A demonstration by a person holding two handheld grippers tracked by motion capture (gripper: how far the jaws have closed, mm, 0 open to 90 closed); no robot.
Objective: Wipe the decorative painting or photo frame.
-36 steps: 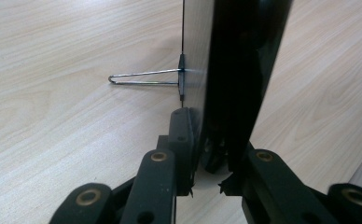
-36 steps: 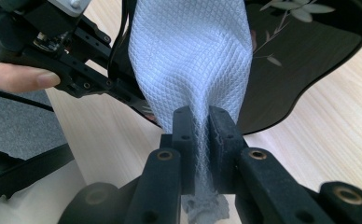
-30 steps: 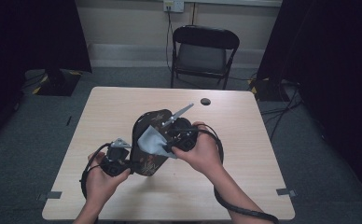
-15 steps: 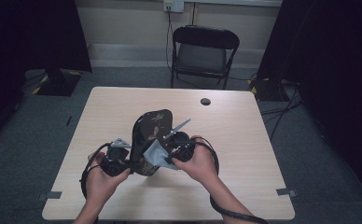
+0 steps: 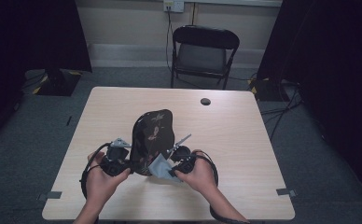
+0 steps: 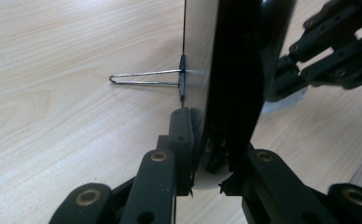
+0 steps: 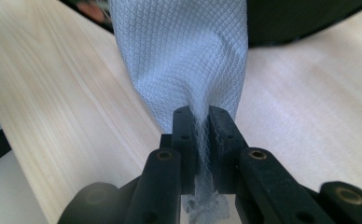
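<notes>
The desk (image 5: 244, 140) lies bare right of and beyond the hands — free passage there. The upright dark frame (image 5: 153, 133) and its wire stand (image 6: 144, 78) block the middle between the tools — pass round either side.

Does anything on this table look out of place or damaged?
Nothing looks damaged or spilled. The dark oval mirror stands upright on the table, clamped at its lower edge by the left claw, its wire stand folded out behind. The right claw pinches a grey cloth against it.
</notes>
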